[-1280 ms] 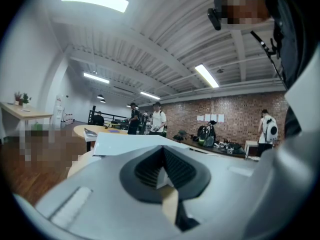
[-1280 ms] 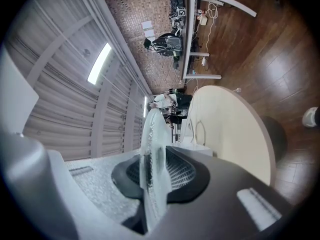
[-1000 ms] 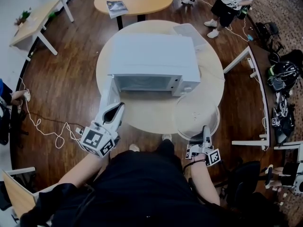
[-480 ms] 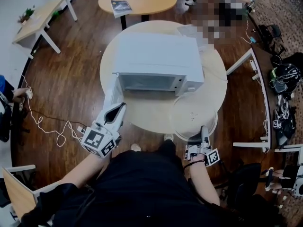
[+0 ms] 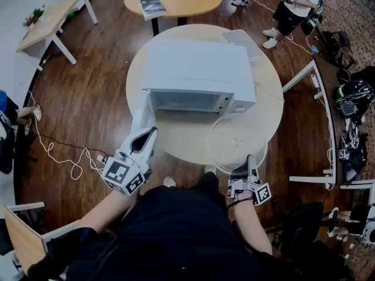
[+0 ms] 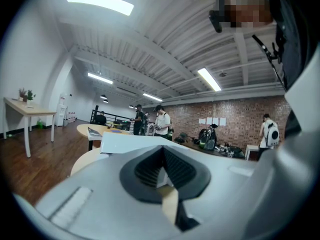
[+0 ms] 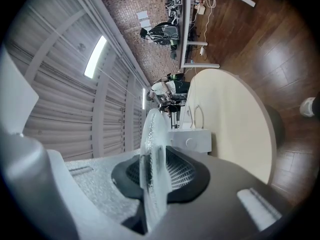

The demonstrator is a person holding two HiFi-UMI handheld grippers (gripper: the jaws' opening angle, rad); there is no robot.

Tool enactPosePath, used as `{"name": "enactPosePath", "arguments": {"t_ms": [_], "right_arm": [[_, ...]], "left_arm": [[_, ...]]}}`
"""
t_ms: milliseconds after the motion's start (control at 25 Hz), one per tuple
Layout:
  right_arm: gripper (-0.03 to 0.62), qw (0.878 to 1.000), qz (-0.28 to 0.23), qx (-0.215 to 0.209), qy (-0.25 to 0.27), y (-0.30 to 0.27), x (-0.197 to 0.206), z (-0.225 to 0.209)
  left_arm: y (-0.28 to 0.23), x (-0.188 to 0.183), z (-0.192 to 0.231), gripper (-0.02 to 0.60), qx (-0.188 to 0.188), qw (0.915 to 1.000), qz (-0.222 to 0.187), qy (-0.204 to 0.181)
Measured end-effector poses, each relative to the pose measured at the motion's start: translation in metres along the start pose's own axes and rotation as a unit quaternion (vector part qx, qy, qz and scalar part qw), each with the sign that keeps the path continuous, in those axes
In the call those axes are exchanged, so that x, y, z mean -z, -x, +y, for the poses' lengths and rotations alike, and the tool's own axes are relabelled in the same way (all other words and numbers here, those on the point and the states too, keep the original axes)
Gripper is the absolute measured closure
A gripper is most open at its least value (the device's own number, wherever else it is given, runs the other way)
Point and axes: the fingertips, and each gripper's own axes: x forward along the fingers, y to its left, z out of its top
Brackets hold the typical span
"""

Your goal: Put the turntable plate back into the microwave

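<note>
A round, pale tabletop (image 5: 176, 139) stands on a dark wooden floor in a big room. The white microwave (image 5: 196, 69) sits in the middle of it, with its door (image 5: 139, 113) swung open to the left.

The clear turntable plate (image 5: 237, 139) has moved a little to the left in the last second, closer to the open front of the microwave. It is still outside, in front of the microwave's right corner, and part of it sticks out past the tabletop's edge. The right gripper (image 5: 251, 160) pinches the plate's near rim, with its jaws almost closed on the thin glass. So I think the carry has only just begun, and the plate still has to go left and in.

The left gripper (image 5: 151, 132) has its tips together and holds nothing that I can see. It waits near the bottom of the door.

Farther back there is another round table with a book (image 5: 151, 7) on it. A white cable (image 5: 58, 157) lies on the floor.
</note>
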Motion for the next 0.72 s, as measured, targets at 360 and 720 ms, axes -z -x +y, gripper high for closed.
{"name": "enactPosePath", "arguments": {"t_ms": [360,720], "right_arm": [[0.548,1.0,0.016,0.007,-0.006,-0.002,0.021,-0.006],[0.548,1.0,0.028,0.007,-0.005,-0.003,0.034,-0.004]], "left_arm": [[0.002,-0.001,0.003,0.575,0.003,1.0,-0.002,0.004],[0.004,0.0,0.008,0.575,0.008,0.9999,-0.002,0.013]]}}
